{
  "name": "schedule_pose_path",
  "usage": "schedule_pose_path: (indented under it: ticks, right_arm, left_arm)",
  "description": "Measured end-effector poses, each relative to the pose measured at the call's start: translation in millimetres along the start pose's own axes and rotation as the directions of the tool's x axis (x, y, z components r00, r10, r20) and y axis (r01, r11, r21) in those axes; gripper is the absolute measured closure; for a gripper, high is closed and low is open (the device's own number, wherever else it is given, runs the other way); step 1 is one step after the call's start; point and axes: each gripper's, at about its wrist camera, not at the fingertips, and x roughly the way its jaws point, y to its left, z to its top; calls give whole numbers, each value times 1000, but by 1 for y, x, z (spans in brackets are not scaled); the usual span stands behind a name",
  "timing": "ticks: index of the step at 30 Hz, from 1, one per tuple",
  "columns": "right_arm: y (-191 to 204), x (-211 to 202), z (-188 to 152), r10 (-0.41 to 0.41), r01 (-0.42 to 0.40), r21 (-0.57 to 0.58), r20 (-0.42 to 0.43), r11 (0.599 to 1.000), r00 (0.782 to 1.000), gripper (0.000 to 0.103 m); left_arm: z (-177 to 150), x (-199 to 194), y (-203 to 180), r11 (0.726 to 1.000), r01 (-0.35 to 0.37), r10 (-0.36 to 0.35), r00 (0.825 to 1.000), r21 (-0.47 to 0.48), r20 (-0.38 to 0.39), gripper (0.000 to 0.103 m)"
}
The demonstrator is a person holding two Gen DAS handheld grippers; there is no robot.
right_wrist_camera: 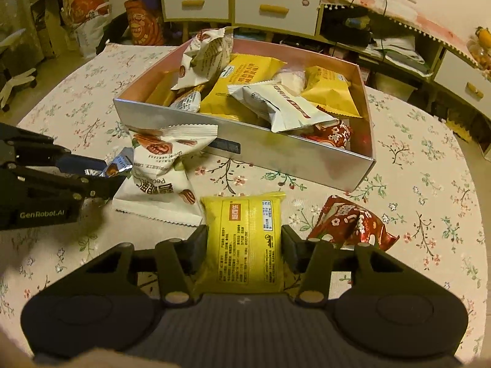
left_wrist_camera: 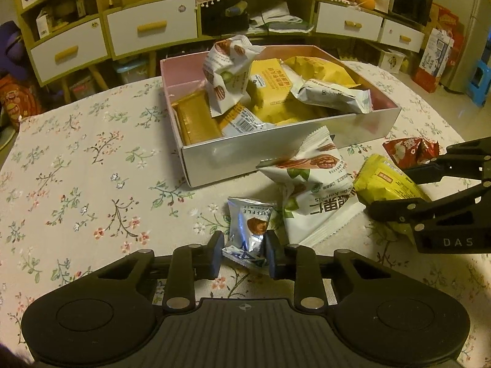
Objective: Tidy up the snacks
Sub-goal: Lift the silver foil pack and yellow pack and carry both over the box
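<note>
My left gripper (left_wrist_camera: 244, 253) is shut on a small silver truffle chocolate packet (left_wrist_camera: 250, 230), low over the table; it also shows in the right wrist view (right_wrist_camera: 115, 167). My right gripper (right_wrist_camera: 244, 245) is shut on a yellow snack packet (right_wrist_camera: 245, 239), which shows in the left wrist view (left_wrist_camera: 386, 184). A white pecan packet (left_wrist_camera: 310, 184) lies between them on the cloth, also in the right wrist view (right_wrist_camera: 162, 178). A red packet (right_wrist_camera: 353, 224) lies to the right of the yellow one. The open white box (left_wrist_camera: 276, 150) holds several yellow and white snack packets.
The table has a floral cloth (left_wrist_camera: 76, 168). Behind it stand low cabinets with white drawers (left_wrist_camera: 150, 27) and cluttered shelves. The box (right_wrist_camera: 276, 150) stands just beyond both grippers.
</note>
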Motion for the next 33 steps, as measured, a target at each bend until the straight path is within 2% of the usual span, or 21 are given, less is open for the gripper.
schedule_pose_path:
  ticks: [18, 27, 33]
  right_arm:
    - [-7, -26, 13, 19, -20, 25, 68, 999, 998, 57]
    - [-10, -35, 22, -8, 6, 18, 106, 1000, 994, 57]
    - [-16, -39, 36, -18, 10, 60, 142, 998, 990, 57]
  left_arm:
    - [6, -18, 5, 1000, -10, 10, 1000, -9, 6, 83]
    - [12, -42, 13, 998, -28, 31, 997, -48, 63, 83]
    - [31, -49, 9, 998, -43, 47, 992, -37, 116, 83]
